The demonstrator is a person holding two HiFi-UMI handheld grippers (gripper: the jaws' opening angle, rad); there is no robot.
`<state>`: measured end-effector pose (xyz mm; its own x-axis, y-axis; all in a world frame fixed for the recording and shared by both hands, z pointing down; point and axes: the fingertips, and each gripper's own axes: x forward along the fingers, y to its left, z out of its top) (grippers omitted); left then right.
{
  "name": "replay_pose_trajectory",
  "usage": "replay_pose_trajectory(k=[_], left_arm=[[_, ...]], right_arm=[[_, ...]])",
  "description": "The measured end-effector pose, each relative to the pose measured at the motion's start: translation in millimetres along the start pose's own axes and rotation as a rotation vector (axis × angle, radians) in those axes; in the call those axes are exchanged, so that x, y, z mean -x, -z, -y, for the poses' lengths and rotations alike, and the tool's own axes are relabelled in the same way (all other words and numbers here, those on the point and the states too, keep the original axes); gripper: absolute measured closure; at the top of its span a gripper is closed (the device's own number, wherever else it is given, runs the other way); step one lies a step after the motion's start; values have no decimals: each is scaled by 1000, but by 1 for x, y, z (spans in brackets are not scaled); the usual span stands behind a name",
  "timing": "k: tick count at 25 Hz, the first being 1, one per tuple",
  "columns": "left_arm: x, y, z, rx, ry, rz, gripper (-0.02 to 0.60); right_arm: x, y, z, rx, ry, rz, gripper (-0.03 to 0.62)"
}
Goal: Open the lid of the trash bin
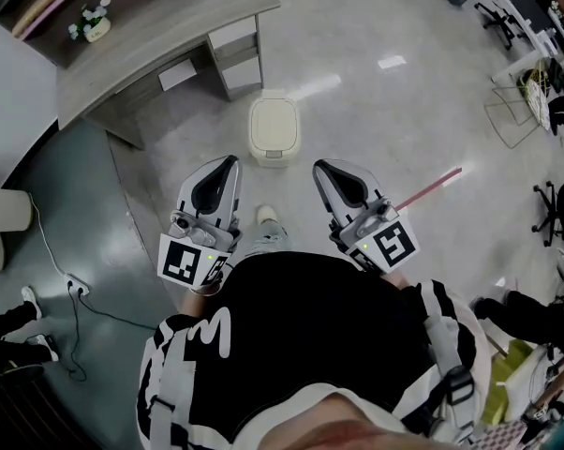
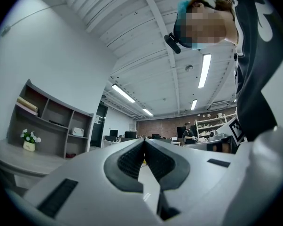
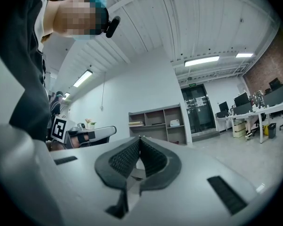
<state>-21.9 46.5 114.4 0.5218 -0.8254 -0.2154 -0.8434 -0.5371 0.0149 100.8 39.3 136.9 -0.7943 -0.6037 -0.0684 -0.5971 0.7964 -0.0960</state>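
Note:
A cream trash bin (image 1: 274, 131) with its lid down stands on the floor ahead of me, by the desk. My left gripper (image 1: 228, 163) and right gripper (image 1: 321, 168) hang at waist height, short of the bin and on either side of it. Both are shut with nothing between the jaws. In the left gripper view the left gripper (image 2: 144, 141) points level across the room, tips together. The right gripper (image 3: 139, 137) looks the same in the right gripper view. Neither gripper view shows the bin.
A grey desk (image 1: 160, 31) with drawers (image 1: 235, 59) stands behind the bin. A red-and-white stick (image 1: 429, 187) lies on the floor to the right. A cable and socket (image 1: 74, 289) lie at the left. My shoe (image 1: 268, 217) is just below the bin.

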Motion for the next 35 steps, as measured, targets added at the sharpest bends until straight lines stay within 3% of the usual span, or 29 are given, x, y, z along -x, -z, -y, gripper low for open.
replay_pose_trajectory(k=[19, 35], left_arm=[[-57, 21, -90, 15, 79, -21, 580], [-78, 32, -122, 35, 89, -18, 580]], right_arm=[[-90, 5, 48, 5, 74, 15, 585], [-124, 6, 64, 6, 93, 11, 585]])
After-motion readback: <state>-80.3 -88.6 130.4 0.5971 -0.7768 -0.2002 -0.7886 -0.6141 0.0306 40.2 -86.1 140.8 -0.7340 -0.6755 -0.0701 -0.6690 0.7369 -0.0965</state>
